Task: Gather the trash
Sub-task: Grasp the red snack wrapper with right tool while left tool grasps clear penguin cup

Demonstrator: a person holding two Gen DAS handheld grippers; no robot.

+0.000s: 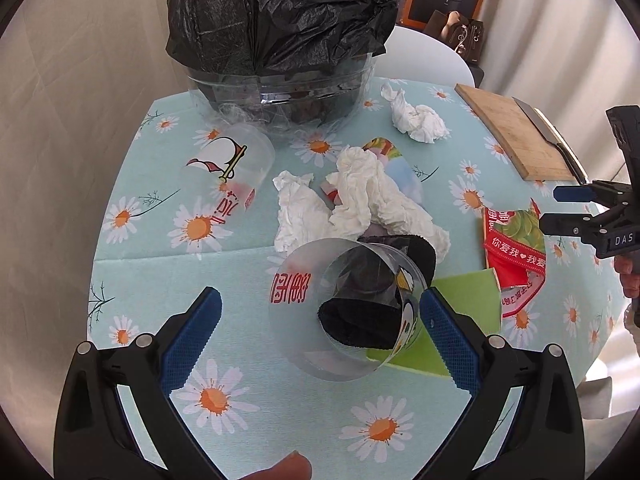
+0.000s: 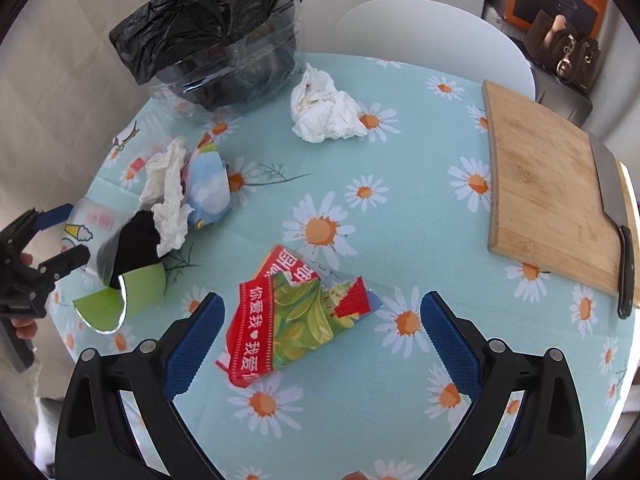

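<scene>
A clear plastic cup (image 1: 348, 312) with red print lies on its side on the daisy tablecloth, a black cloth inside it. My left gripper (image 1: 320, 336) is open, its blue fingers on either side of the cup; the right finger is close to its rim. My right gripper (image 2: 320, 340) is open over a torn red and green wrapper (image 2: 296, 320). A bin (image 1: 280, 56) lined with a black bag stands at the far edge. Crumpled white tissues (image 1: 360, 200) lie in the middle, another tissue (image 2: 324, 108) near the bin. A second clear cup (image 1: 232, 168) lies at the left.
A wooden cutting board (image 2: 548, 192) with a cleaver (image 2: 616, 216) lies at the right edge. A green card (image 1: 460, 320) lies under the cup. A white chair (image 2: 432, 32) stands behind the table. A colourful wrapper (image 2: 208, 184) lies under the tissues.
</scene>
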